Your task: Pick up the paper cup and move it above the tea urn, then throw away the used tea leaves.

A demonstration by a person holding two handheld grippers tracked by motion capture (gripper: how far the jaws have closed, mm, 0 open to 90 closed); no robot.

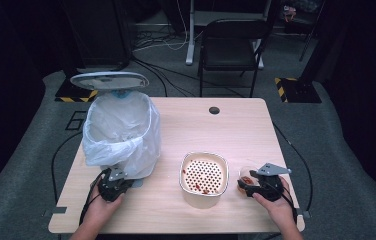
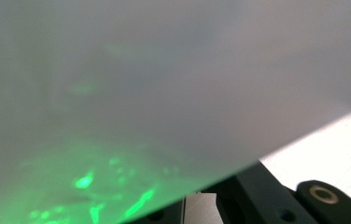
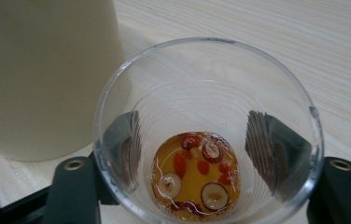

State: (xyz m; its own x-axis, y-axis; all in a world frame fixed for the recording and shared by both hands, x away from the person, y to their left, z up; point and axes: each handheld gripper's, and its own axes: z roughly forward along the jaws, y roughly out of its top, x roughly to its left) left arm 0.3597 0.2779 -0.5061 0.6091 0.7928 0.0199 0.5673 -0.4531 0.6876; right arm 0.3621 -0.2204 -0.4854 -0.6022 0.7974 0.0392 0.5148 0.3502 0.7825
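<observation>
Clear plastic cup (image 3: 206,140) upright on table (image 1: 236,125), just beside cream strainer bowl (image 1: 203,179), right gripper (image 1: 250,186) jaws clasping its lower wall. Thin, light, crushable, liquid and dried fruit inside: gentle mid-wall hold likely best. Left gripper (image 1: 112,186) clenched at bin liner (image 1: 121,132).

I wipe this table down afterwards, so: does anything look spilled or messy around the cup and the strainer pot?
Yes, a little. Red bits lie on the perforated insert of the cream pot, and wet drops show on the table at its base. The clear cup, standing upright between the right gripper jaws, holds amber liquid with red fruit pieces.
</observation>
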